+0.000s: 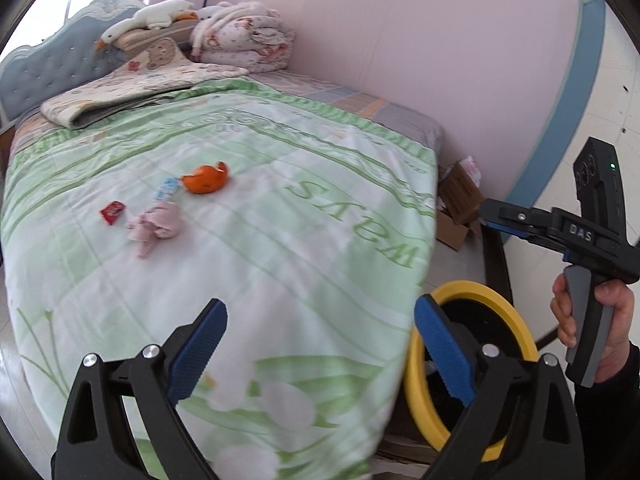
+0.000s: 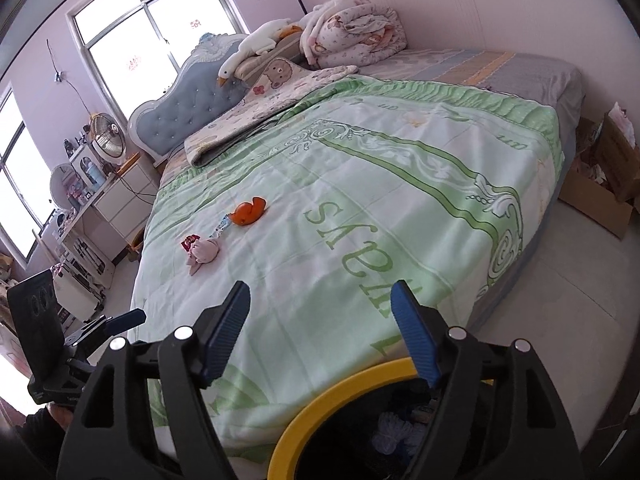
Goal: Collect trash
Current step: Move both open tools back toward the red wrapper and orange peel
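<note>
Left gripper [image 1: 320, 344] & right gripper [image 2: 320, 330]: jaws apart, nothing between them, both over foot of bed. Right tool body reads "DAS". Trash on green quilt [image 1: 280, 208], w/ partly legible lettering: orange peel [image 1: 206, 179], pink tissue wad [image 1: 156, 224], red wrapper [image 1: 113, 212]. Yellow-rimmed bin [image 1: 472, 292] beside bed.

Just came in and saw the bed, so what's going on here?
A person is clearing trash off the bed with two hand-held tongs. The left tongs and right tongs are both open and empty near the yellow-rimmed bin. Orange peel, a pink tissue and a red wrapper are on the quilt.
</note>
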### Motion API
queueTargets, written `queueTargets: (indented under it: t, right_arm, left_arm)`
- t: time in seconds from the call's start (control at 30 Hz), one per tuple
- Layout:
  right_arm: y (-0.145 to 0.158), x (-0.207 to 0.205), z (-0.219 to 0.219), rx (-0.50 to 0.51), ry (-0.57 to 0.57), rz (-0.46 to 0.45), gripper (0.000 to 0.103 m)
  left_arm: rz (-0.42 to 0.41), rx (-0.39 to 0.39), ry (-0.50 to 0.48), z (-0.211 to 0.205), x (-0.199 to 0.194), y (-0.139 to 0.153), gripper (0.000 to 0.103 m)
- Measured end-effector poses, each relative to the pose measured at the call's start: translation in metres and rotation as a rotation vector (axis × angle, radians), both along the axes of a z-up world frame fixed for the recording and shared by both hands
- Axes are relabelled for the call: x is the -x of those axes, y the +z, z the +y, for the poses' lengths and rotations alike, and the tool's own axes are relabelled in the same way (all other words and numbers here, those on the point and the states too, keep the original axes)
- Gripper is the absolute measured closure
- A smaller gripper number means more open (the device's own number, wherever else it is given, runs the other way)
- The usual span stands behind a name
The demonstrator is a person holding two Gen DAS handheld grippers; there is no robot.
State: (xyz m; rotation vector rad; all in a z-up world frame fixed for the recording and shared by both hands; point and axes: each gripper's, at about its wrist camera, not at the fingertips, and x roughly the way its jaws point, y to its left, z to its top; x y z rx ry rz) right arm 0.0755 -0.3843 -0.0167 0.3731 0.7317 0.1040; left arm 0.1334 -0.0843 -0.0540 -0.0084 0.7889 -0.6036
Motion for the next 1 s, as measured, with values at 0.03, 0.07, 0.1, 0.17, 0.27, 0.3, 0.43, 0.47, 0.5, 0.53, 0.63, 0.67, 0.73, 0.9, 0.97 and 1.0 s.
queueTargets:
  t: [0.03, 0.07, 0.1, 0.17, 0.27, 0.3, 0.43, 0.47, 0.5, 0.53, 0.63, 0.67, 0.73, 0.9, 0.97, 1.0]
  right_arm:
    - [0.000, -0.007, 0.005, 0.005, 0.012, 0.001, 0.032]
    - [0.001, -0.014, 0.011, 0.012, 0.018, 0.000, 0.029]
    - [0.001, -0.022, 0.016, 0.015, 0.025, 0.001, 0.027]
    - [0.002, -0.037, 0.026, 0.013, 0.047, 0.005, 0.026]
    - [0.001, -0.062, 0.043, 0.015, 0.081, 0.018, 0.026]
    - [0.001, -0.069, 0.048, 0.010, 0.092, 0.023, 0.026]
    - [-0.006, -0.104, 0.071, -0.019, 0.138, 0.054, 0.025]
    - [-0.007, -0.112, 0.076, -0.019, 0.143, 0.060, 0.025]
    - [-0.009, -0.121, 0.082, -0.016, 0.148, 0.067, 0.025]
    - [-0.010, -0.129, 0.088, -0.011, 0.152, 0.073, 0.025]
    - [-0.015, -0.153, 0.104, -0.010, 0.166, 0.080, 0.025]
    - [-0.017, -0.160, 0.108, -0.010, 0.168, 0.081, 0.025]
    - [-0.022, -0.178, 0.117, -0.009, 0.173, 0.091, 0.025]
    - [-0.038, -0.221, 0.134, -0.033, 0.187, 0.131, 0.025]
    - [-0.044, -0.237, 0.140, -0.036, 0.191, 0.146, 0.026]
    - [-0.047, -0.244, 0.143, -0.030, 0.191, 0.151, 0.025]
  left_arm:
    - [-0.002, 0.002, 0.020, 0.008, -0.006, 0.001, 0.012]
    - [-0.003, 0.004, 0.038, 0.015, -0.011, 0.002, 0.012]
    - [-0.006, 0.004, 0.056, 0.022, -0.017, 0.003, 0.012]
    - [-0.027, -0.011, 0.099, 0.037, -0.028, 0.005, 0.012]
    - [-0.038, -0.017, 0.154, 0.060, -0.046, 0.007, 0.012]
    - [-0.036, -0.016, 0.171, 0.068, -0.052, 0.008, 0.012]
    - [-0.021, -0.018, 0.242, 0.098, -0.077, 0.004, 0.012]
    - [-0.017, -0.020, 0.255, 0.104, -0.083, 0.003, 0.012]
    - [-0.015, -0.024, 0.268, 0.110, -0.090, 0.001, 0.012]
    - [-0.013, -0.030, 0.279, 0.115, -0.095, 0.000, 0.012]
    - [0.001, -0.034, 0.313, 0.129, -0.112, -0.006, 0.012]
    - [0.008, -0.033, 0.321, 0.133, -0.119, -0.008, 0.012]
    - [0.016, -0.042, 0.338, 0.141, -0.132, -0.013, 0.012]
    - [0.023, -0.075, 0.361, 0.149, -0.160, -0.024, 0.012]
    - [0.033, -0.086, 0.362, 0.151, -0.172, -0.028, 0.012]
    - [0.036, -0.096, 0.365, 0.151, -0.179, -0.031, 0.012]
